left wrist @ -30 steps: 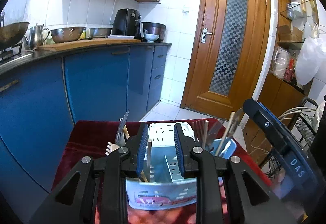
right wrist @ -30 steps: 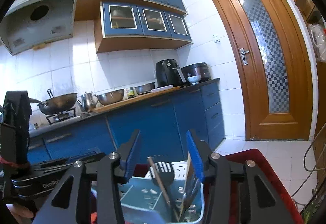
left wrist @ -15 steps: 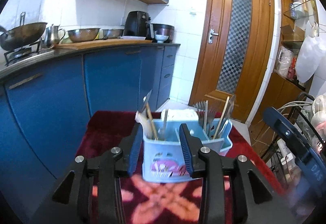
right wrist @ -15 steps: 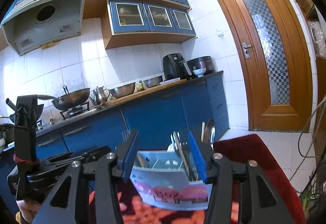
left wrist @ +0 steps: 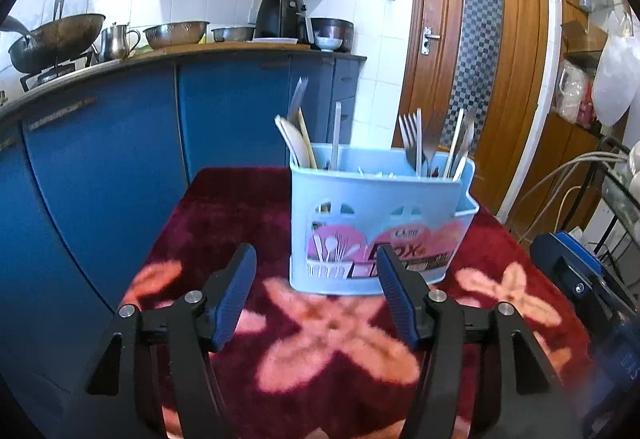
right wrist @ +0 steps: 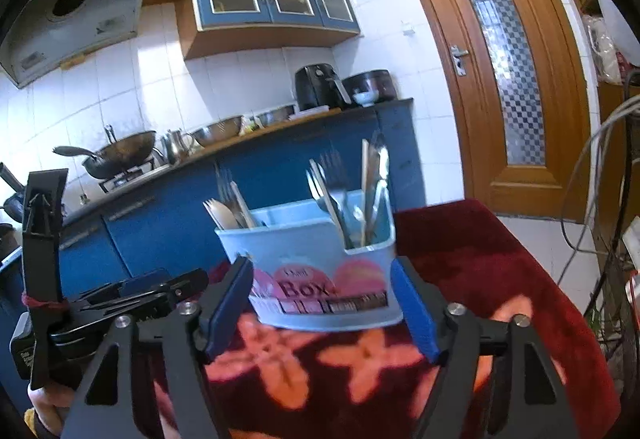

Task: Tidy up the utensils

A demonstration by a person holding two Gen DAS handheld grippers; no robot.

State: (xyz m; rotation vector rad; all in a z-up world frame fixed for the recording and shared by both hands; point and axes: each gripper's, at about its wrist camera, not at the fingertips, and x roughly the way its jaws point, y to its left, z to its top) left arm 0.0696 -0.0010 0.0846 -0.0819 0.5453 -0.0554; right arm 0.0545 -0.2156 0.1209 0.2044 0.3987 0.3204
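Blue caddy (left wrist: 380,227) stands at 12 o'clock on red cloth (left wrist: 224,223), forks (left wrist: 414,139) & spoons (left wrist: 294,143) upright inside. Looks light, thin plastic, tippy; grip rim or a stiff metal handle. Left gripper (left wrist: 316,299) & right gripper (right wrist: 322,305): jaws just opening, wide, empty.

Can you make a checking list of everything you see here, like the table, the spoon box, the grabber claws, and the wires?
Surface: small table under a dark red cloth with pink flowers.
Job's things: light blue utensil caddy upright on the cloth, holding forks, a pale spoon and chopsticks.
Clutter: nothing seen on the cloth besides the caddy.
Grippers: left gripper and right gripper open, jaws just widened, nothing between them.
Cables: white cables at the right.
Surroundings: blue cabinets, wok, air fryer, wooden door.
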